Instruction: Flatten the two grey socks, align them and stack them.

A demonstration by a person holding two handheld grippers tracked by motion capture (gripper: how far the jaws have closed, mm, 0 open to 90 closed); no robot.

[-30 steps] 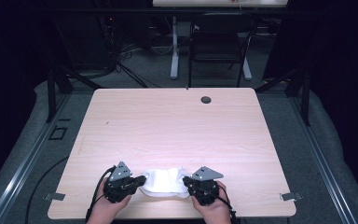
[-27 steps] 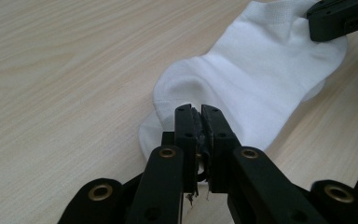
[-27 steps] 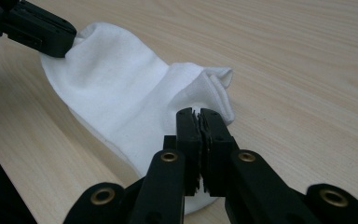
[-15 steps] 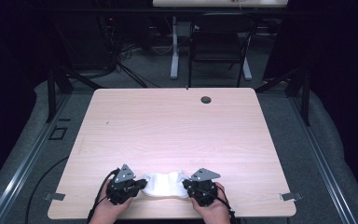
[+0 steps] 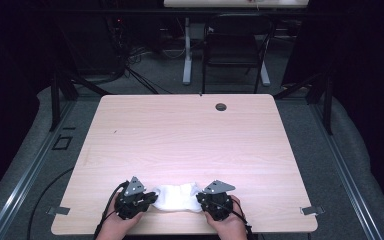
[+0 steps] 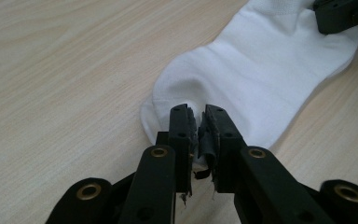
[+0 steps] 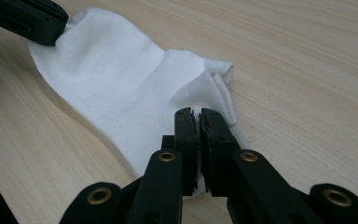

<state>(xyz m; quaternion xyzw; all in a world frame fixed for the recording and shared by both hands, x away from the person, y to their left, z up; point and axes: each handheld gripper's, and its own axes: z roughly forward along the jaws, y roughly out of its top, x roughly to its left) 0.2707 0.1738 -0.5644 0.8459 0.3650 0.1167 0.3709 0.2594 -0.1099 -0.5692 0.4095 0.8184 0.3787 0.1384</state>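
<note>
The high view is dim and soft, with dark surroundings; overhead light brightens the pale wood-grain surface [image 5: 190, 145]. Both gripper views are sharp and evenly lit.

Dark room; chair [image 5: 236, 47] behind wooden table [image 5: 190, 135].

Soft white knit cloth sock [image 6: 261, 70], matt pale wood-grain table [image 5: 190, 135]
</note>
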